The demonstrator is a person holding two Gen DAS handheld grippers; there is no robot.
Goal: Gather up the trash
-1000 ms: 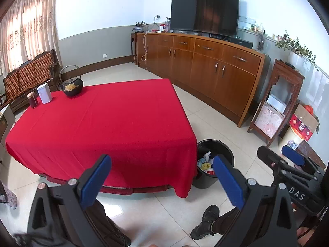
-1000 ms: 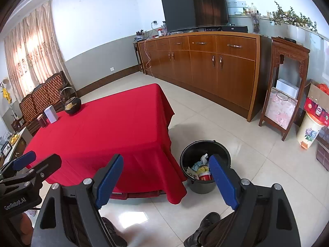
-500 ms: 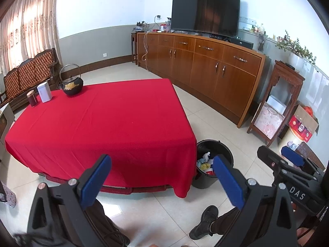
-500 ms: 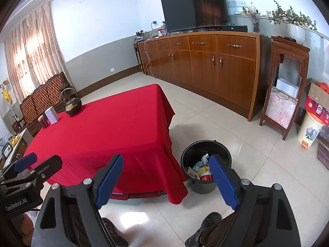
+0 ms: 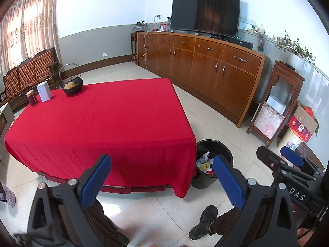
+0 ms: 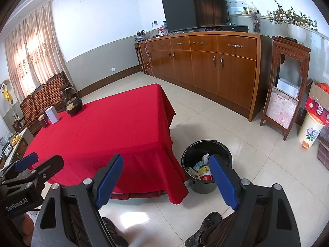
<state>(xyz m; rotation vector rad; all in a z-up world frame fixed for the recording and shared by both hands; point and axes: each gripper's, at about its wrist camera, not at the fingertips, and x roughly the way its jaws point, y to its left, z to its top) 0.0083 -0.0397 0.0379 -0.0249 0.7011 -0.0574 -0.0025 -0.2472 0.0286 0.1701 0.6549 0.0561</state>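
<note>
Bench [image 5: 26, 76] sits far left against the wall, under the curtain [image 5: 26, 26]. Table [image 5: 102, 119] under a red cloth fills the left and centre. Its far-left corner carries a jar [image 5: 32, 97], white tin [image 5: 44, 91] and kettle [image 5: 72, 83], grouped close together; rest of the cloth is bare. Cloth hangs over the near edge, and its near-right corner drapes almost to the floor.

Left gripper [image 5: 162, 179] hangs off the table's near edge, jaws wide apart, nothing between them. Right gripper [image 6: 165, 182] is just beside it on the right, jaws also spread wide and empty, aimed down between the table corner and the bin [image 6: 206, 173].

Bin stands on the tile just beside that draped corner. Trash [image 6: 200, 167] is inside it: crumpled paper, cloth scraps, a red cup.

Person's shoes [image 6: 205, 226] are on the floor near the bin.

Right of the bin, open tile runs to the sideboard [image 6: 205, 65] with the TV [image 6: 195, 6] on top. Stand [image 6: 285, 86], boxes [image 6: 316, 103] and a flowered tub [image 6: 310, 131] crowd the far right wall.
</note>
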